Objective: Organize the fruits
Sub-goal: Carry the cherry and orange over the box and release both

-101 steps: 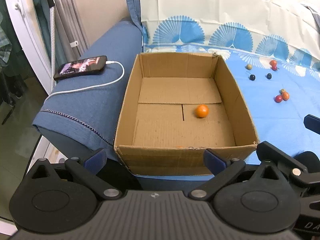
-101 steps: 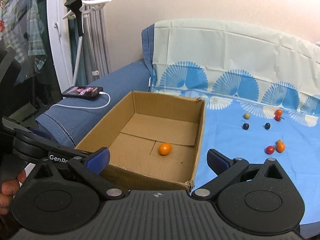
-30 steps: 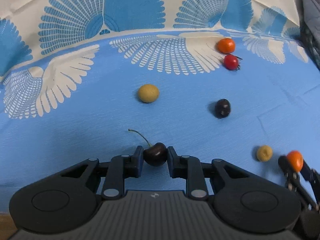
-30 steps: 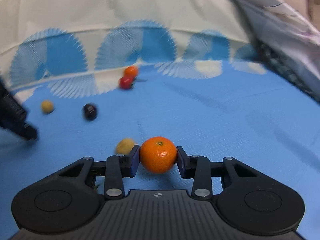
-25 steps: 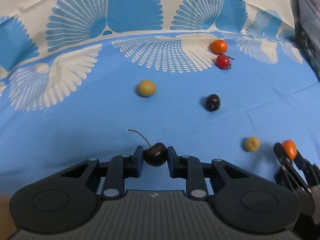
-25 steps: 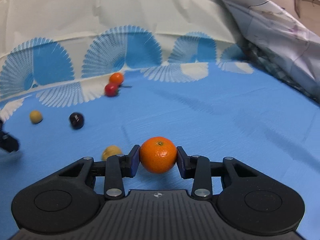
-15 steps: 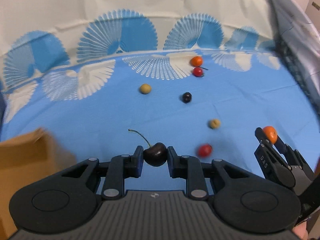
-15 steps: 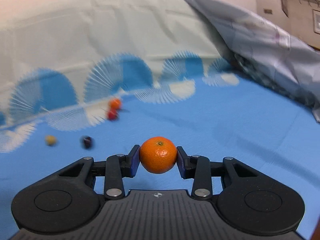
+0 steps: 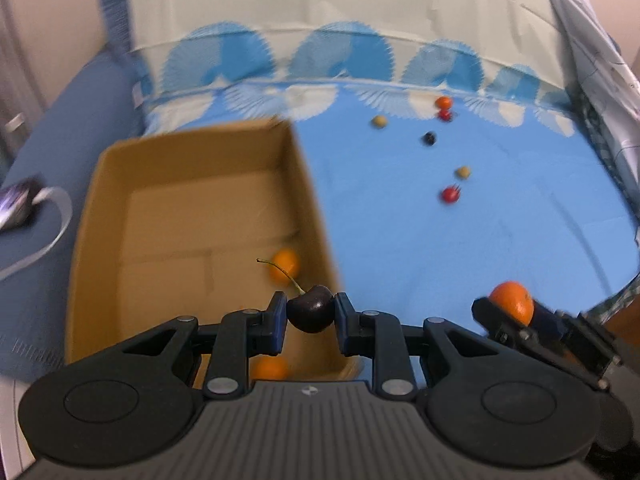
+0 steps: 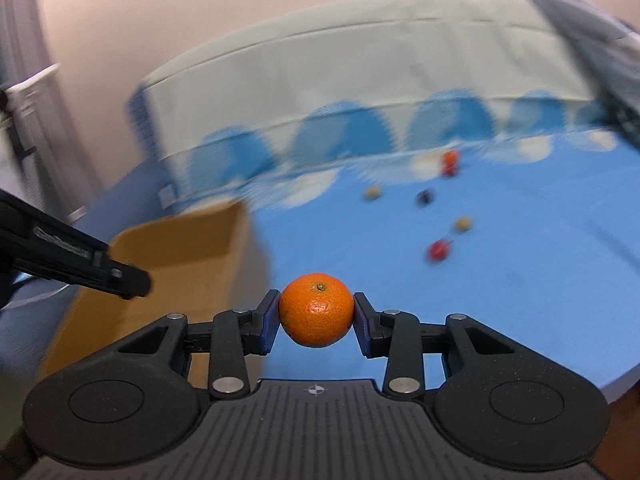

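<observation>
Already two small orange fruits [image 9: 285, 264] lie in the open brown cardboard box [image 9: 308, 184], the left gripper [image 9: 311, 318] pinches a dark stemmed cherry [image 9: 311, 314] above its right wall, the right gripper [image 10: 316, 316] clamps a round orange mandarin [image 10: 316, 310] beside it, and six small fruits [image 9: 450, 195] remain toward the blue patterned sheet's [image 9: 440, 248] far edge.

Cherry [image 9: 310, 314] in left tool [image 9: 310, 316]

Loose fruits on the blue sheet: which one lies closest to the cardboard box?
The yellowish fruit at the far left of the scatter; the dark one, both red ones and the others lie further right of the cardboard box.
</observation>
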`<state>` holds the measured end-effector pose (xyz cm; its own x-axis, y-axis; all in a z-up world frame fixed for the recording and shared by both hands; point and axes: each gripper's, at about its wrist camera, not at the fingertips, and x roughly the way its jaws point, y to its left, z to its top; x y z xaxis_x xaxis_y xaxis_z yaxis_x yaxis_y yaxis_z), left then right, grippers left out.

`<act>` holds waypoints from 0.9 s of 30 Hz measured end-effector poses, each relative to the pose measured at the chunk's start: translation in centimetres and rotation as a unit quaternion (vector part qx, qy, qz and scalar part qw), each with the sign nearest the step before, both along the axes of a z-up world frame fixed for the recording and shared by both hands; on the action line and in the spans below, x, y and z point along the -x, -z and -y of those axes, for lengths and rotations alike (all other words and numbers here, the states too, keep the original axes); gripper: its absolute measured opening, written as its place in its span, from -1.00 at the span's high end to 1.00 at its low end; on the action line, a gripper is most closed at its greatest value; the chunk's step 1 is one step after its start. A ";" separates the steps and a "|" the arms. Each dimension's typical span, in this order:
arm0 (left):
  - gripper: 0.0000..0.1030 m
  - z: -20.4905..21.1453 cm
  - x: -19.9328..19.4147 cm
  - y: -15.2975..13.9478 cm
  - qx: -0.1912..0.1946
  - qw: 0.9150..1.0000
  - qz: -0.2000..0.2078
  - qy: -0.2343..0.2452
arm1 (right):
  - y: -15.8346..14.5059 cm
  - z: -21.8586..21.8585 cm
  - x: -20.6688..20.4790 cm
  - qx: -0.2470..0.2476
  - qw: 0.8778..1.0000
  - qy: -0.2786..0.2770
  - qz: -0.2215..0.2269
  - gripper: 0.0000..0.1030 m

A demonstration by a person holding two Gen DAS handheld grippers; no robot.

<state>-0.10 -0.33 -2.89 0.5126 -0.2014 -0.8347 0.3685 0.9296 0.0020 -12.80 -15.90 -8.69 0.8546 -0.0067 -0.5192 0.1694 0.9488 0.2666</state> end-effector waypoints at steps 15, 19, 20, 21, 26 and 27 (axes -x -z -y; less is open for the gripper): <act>0.46 -12.9 7.4 0.6 0.024 0.996 0.014 -0.086 | -3.3 -9.3 3.7 0.085 0.993 -0.084 0.017 0.23; 0.46 -13.8 7.2 0.6 0.032 0.995 0.015 -0.093 | -3.4 -10.6 3.4 0.102 0.990 -0.095 0.016 0.23; 0.46 -14.0 6.8 0.5 0.034 0.995 0.016 -0.094 | -3.5 -10.8 3.2 0.106 0.989 -0.098 0.015 0.23; 0.46 -14.1 6.6 0.5 0.034 0.995 0.016 -0.094 | -3.5 -11.0 2.9 0.110 0.989 -0.101 0.013 0.23; 0.46 -14.4 4.7 0.5 0.029 0.995 0.017 -0.096 | -3.2 -12.0 1.5 0.124 0.986 -0.115 0.004 0.23; 0.46 -14.4 4.3 0.6 0.027 0.995 0.018 -0.095 | -3.1 -12.1 1.0 0.124 0.985 -0.117 0.002 0.23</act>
